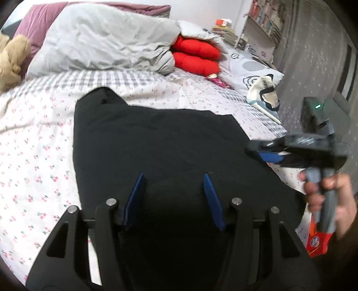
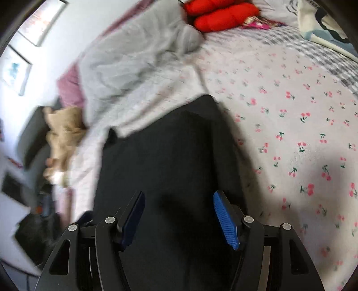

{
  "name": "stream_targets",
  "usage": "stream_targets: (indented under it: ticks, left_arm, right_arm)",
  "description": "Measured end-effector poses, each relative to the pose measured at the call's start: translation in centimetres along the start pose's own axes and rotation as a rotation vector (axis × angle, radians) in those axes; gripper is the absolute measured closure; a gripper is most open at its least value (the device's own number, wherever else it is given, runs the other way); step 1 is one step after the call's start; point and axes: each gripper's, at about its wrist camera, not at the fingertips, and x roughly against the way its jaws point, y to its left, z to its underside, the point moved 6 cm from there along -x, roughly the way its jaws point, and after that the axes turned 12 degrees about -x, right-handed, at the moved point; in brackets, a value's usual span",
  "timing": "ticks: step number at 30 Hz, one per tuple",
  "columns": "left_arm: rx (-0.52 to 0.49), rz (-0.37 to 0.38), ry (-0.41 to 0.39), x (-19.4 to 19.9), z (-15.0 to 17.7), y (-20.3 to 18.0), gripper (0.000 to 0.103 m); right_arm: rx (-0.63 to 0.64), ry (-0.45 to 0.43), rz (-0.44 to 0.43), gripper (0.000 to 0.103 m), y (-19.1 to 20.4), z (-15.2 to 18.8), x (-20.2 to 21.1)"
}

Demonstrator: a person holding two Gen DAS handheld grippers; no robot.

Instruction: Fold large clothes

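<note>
A large black garment [image 1: 156, 138] lies spread flat on the cherry-print bed sheet [image 1: 33, 145]. My left gripper [image 1: 172, 179] hovers low over its near part, blue pads apart, with only dark cloth showing below the gap. My right gripper [image 1: 260, 152], held by a hand [image 1: 331, 190], comes in from the right over the garment's right edge. In the right wrist view the right gripper [image 2: 179, 197] stands open above the black garment [image 2: 167, 156], and nothing is pinched between its pads. That view is blurred on its left side.
A crumpled grey duvet [image 1: 100, 40], red cushions [image 1: 194, 56] and a white printed pillow [image 1: 250, 67] lie at the head of the bed. A beige plush toy [image 1: 13, 56] sits far left. An orange packet [image 1: 317, 241] lies by the bed's right edge; a bookshelf [image 1: 266, 18] stands beyond.
</note>
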Motion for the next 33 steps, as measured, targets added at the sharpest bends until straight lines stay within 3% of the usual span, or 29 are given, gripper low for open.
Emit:
stream_targets:
  ticks: [1, 2, 4, 5, 7, 9, 10, 12, 15, 16, 17, 21, 24, 26, 28, 31, 33]
  left_arm:
    - [0.007, 0.005, 0.010, -0.4, 0.1, 0.0, 0.046]
    - [0.009, 0.012, 0.014, -0.6, 0.3, -0.1, 0.046]
    - [-0.005, 0.023, 0.023, -0.6, 0.3, -0.3, 0.046]
    - [-0.013, 0.029, 0.028, -0.6, 0.4, -0.4, 0.046]
    - [-0.018, 0.051, 0.042, -0.8, 0.9, -0.8, 0.044]
    - [-0.019, 0.064, 0.050, -1.0, 1.2, -1.1, 0.044]
    - [-0.024, 0.069, 0.056, -1.1, 1.3, -1.3, 0.043]
    - [-0.023, 0.063, 0.067, -0.8, 1.1, -1.4, 0.036]
    - [0.003, 0.012, 0.079, 0.3, 0.7, -0.8, 0.011]
    - [0.015, -0.006, 0.083, 0.7, 0.5, -0.5, 0.009]
    - [0.029, -0.018, 0.086, 1.2, 0.3, -0.1, 0.008]
    - [0.144, -0.051, 0.116, 2.7, 0.6, 3.0, 0.002]
    - [0.245, -0.035, 0.160, 2.0, 1.7, 5.7, 0.002]
    - [0.365, 0.020, 0.211, 0.3, 3.3, 7.5, 0.002]
    - [0.472, 0.086, 0.254, -1.4, 5.0, 8.4, 0.002]
    - [0.585, 0.210, 0.251, -3.6, 6.6, 8.1, 0.002]
    - [0.612, 0.215, 0.228, -4.2, 6.7, 8.1, 0.003]
  right_arm:
    - [-0.004, 0.003, 0.019, 0.045, -0.8, 0.1, -0.9]
    - [-0.002, 0.017, 0.009, 0.063, -0.9, 0.2, -1.9]
    - [0.020, 0.007, -0.001, 0.077, 0.1, 0.1, -1.4]
    - [0.051, -0.025, -0.032, 0.082, 0.9, -0.1, -0.2]
    - [0.092, -0.081, -0.039, 0.082, 1.7, -0.4, 1.0]
    - [0.071, -0.032, 0.074, 0.076, -0.6, 0.0, -1.4]
    - [0.041, 0.020, 0.094, 0.073, -2.1, 0.6, -3.0]
    - [0.017, 0.024, 0.071, 0.071, -2.5, 0.4, -2.7]
    - [0.031, 0.006, 0.075, 0.042, -1.5, 0.2, -0.1]
    - [0.045, -0.001, 0.070, 0.026, -1.4, 0.4, 0.8]
    - [0.050, -0.007, 0.067, 0.018, -1.3, 0.4, 1.2]
    - [-0.004, 0.046, 0.017, 0.018, -3.4, 0.7, 2.3]
    - [-0.130, 0.217, -0.061, 0.018, -5.2, 1.6, -0.4]
    - [-0.170, 0.282, -0.073, 0.018, -6.1, 2.2, -1.8]
    - [-0.222, 0.334, -0.139, 0.018, -6.7, 2.5, -3.3]
    - [-0.248, 0.354, -0.217, 0.017, -6.7, 2.5, -4.4]
    - [-0.218, 0.342, -0.242, 0.028, -6.2, 2.6, -4.7]
